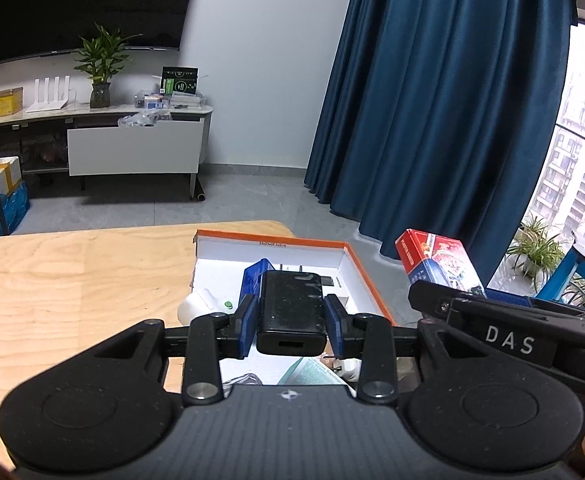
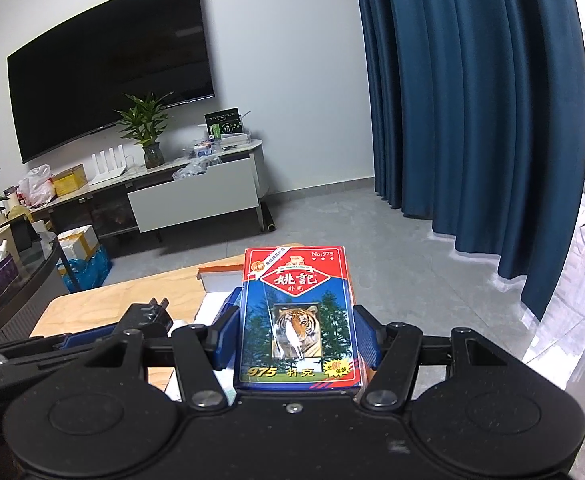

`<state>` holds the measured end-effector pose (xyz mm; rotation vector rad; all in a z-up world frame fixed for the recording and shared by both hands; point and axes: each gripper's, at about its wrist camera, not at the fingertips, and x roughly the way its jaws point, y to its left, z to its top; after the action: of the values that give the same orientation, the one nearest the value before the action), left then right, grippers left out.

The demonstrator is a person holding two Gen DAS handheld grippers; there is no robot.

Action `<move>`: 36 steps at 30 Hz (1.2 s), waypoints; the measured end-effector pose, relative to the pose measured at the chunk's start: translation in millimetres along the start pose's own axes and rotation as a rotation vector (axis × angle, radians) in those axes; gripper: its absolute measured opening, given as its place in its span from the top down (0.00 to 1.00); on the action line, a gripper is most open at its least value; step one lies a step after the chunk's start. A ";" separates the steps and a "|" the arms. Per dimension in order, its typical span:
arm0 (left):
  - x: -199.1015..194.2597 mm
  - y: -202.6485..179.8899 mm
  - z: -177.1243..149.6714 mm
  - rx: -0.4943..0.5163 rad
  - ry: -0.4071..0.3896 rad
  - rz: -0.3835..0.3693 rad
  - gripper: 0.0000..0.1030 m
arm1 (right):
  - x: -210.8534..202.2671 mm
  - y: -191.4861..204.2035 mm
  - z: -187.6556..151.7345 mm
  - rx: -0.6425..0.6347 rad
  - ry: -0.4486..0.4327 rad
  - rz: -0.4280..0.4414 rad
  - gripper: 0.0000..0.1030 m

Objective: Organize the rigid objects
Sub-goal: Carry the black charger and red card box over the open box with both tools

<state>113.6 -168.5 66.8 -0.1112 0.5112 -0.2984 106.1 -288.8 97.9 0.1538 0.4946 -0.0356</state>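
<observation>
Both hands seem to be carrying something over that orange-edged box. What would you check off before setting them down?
1. Left tool grips the black charger squarely: ok.
2. Right tool clamps the card pack: ok.
3. Charger is over the open box: ok.
4. Free space on the box floor: cannot tell, a blue item and white item already lie there.
5. The two tools stay apart: cannot tell, they are very close.

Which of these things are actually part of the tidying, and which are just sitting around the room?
Part of the job:
- black plastic charger plug, held in the left gripper
- red-and-blue playing-card box, held in the right gripper
- orange-rimmed white cardboard tray

Just lying about:
- wall television
- potted green plant
- blue curtain
</observation>
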 end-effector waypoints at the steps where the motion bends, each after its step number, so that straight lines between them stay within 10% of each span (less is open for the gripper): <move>1: -1.5 -0.5 -0.7 0.001 -0.004 0.002 0.65 | 0.3 0.2 0.0 0.003 0.000 0.001 0.31; 36: -19.4 -14.9 -6.9 0.047 -0.079 0.007 0.65 | -18.9 -1.6 0.3 0.004 -0.026 0.005 0.31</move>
<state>90.3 -176.9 72.5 -0.0752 0.4263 -0.2983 89.5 -290.6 106.9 0.1584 0.4681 -0.0340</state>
